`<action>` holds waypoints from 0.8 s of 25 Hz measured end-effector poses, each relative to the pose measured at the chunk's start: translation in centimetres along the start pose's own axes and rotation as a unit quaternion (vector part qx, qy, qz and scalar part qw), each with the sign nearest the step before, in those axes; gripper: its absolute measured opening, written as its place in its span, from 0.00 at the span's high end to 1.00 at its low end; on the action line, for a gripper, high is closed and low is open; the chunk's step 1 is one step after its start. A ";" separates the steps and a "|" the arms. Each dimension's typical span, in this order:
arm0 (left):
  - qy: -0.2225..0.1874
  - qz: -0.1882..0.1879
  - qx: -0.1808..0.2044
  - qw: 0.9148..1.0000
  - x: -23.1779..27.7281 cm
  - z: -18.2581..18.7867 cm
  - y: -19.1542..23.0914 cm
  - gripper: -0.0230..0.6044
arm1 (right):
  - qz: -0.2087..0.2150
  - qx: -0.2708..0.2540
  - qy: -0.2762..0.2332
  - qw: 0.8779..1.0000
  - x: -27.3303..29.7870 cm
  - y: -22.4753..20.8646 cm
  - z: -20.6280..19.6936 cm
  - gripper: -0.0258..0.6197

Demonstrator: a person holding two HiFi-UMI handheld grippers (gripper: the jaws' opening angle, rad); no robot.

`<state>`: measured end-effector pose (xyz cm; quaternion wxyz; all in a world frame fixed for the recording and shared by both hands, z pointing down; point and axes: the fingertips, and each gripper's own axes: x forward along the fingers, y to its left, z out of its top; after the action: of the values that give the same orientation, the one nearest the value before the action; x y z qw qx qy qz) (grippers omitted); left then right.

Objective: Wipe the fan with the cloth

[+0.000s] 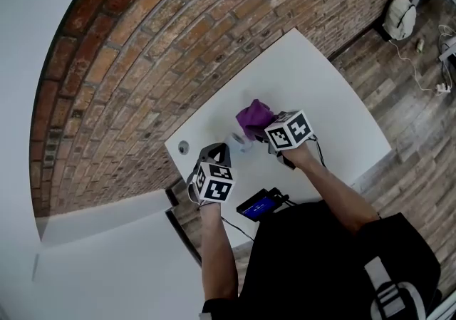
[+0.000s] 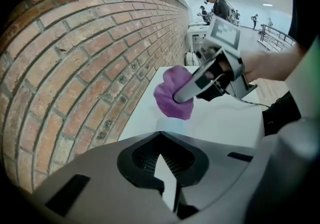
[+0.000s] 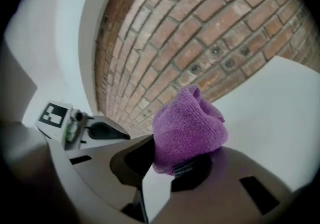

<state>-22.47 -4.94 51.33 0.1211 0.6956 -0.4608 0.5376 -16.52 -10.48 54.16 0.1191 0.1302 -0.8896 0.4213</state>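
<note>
A purple cloth (image 1: 254, 116) is bunched between the jaws of my right gripper (image 1: 263, 130), which is shut on it; in the right gripper view the purple cloth (image 3: 186, 125) bulges out over the right gripper (image 3: 167, 170). A small pale object, apparently the fan (image 1: 241, 142), sits on the white table (image 1: 335, 119) just under the cloth. In the left gripper view the fan (image 2: 172, 124) shows as a white rounded edge beyond my left gripper (image 2: 165, 160), whose jaws are shut. Whether they pinch part of the fan I cannot tell. The cloth (image 2: 172, 99) hangs right above it.
A brick wall (image 1: 142, 62) runs along the table's far edge. A black device with a blue screen (image 1: 260, 205) and cables lies at the near edge. A small round fitting (image 1: 184, 146) is set in the table's left corner. People stand far off (image 2: 218, 3).
</note>
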 end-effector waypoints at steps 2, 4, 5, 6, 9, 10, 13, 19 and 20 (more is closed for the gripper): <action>0.001 0.001 0.002 1.000 0.0 0.0 0.0 0.97 | 0.058 -0.012 -0.004 0.998 0.4 3.1 1.2 0.85; 0.000 0.002 0.002 1.000 0.0 0.0 -0.2 0.97 | 0.084 -0.006 0.010 0.996 1.4 4.6 0.5 0.85; -0.001 0.001 0.003 1.000 0.0 0.1 -0.3 0.97 | 0.083 0.007 0.010 0.996 1.8 4.5 0.1 0.85; -0.002 0.000 0.004 1.000 0.1 0.2 -0.4 0.98 | 0.077 0.028 0.003 0.997 2.1 4.0 -0.3 0.85; -0.009 -0.001 0.004 1.000 0.3 0.8 -0.4 0.98 | 0.062 0.085 -0.008 0.994 2.8 1.7 -1.6 0.85; -0.011 0.000 0.003 1.000 0.3 1.0 -0.3 0.98 | 0.056 0.097 -0.002 0.994 3.0 0.9 -2.3 0.85; -0.015 -0.002 -0.003 1.000 0.3 1.1 -0.3 0.98 | 0.009 0.091 0.064 0.994 3.5 -2.0 -5.4 0.85; -0.023 -0.001 -0.011 1.000 0.3 1.1 -0.2 0.98 | 0.061 0.069 -0.007 0.996 1.2 1.3 0.2 0.85; -0.023 -0.001 -0.010 1.000 0.3 1.2 -0.3 0.98 | 0.083 0.055 -0.011 0.995 1.0 2.7 1.2 0.85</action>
<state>-21.54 -5.71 51.19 0.1181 0.7067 -0.4682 0.5171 -18.52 -9.89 51.78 0.0666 0.0667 -0.8743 0.4762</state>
